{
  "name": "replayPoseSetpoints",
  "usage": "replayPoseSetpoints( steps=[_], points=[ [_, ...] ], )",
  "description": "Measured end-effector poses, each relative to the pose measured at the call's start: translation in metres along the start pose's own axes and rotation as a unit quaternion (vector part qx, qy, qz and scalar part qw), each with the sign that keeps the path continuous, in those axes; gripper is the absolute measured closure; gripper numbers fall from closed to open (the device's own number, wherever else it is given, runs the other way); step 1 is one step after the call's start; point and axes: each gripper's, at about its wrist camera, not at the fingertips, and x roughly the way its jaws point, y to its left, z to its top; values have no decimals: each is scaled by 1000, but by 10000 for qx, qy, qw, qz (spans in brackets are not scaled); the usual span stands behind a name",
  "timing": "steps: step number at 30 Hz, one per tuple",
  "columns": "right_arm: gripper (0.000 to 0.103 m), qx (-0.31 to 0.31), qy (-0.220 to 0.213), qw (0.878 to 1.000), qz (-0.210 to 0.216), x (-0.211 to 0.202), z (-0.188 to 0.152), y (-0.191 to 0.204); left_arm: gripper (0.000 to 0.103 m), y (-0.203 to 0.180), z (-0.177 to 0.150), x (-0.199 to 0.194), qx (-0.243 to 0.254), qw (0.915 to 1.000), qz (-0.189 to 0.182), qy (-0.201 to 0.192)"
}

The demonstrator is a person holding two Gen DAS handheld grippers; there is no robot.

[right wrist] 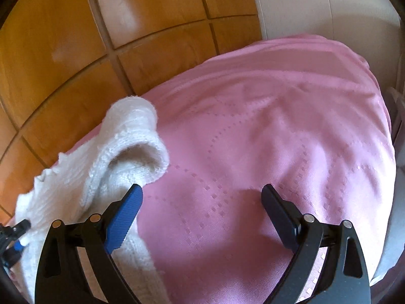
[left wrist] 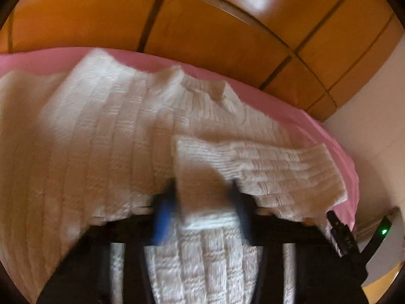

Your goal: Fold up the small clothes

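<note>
A white cable-knit sweater [left wrist: 101,126] lies spread on a pink cloth [left wrist: 278,101]. One sleeve [left wrist: 265,167] is folded across its body and points right. My left gripper [left wrist: 202,192] is shut on a bunch of the knit near the sweater's near edge, and the fabric fills the gap between its fingers. In the right wrist view, the sleeve's open cuff [right wrist: 136,147] lies at the left. My right gripper [right wrist: 202,190] stands wide open over the bare pink cloth [right wrist: 278,126] with nothing between its fingers; its blue left pad [right wrist: 124,215] is just beside the cuff.
Orange wooden panels [right wrist: 63,50] rise right behind the cloth's far edge. A pale wall or cushion [right wrist: 316,5] stands at the right. A black device with a green light [left wrist: 379,230] shows at the left view's right rim. The pink cloth drops away at the right.
</note>
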Motion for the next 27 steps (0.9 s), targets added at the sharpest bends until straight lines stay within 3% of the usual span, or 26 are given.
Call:
replayPoseSetpoints(
  steps=[1,4,9,12,14,22,27],
  points=[
    [9,-32,20,10000,-13,1,-1,1,92,-3,1,1,62,9999,-104,24],
    [9,-63,58,10000,-43,4,-1,2,95,-5,5,-10,227,9994,-174,-181],
    [9,-44,66,10000,-25,4,-1,2,95,24,8,-35,-27,9979,76,-639],
    [9,-56,90,9999,-39,5,-2,4,95,52,0,-29,-327,9978,215,-532],
    [9,-90,102,9999,-57,5,-1,5,95,65,-9,-25,-403,9976,99,-560],
    [9,-483,202,9985,-160,5,-2,21,94,69,-15,-19,-470,9963,-124,-708],
    [9,-718,386,9967,7,8,6,32,94,63,-6,-24,-357,9975,47,-610]
  ],
)
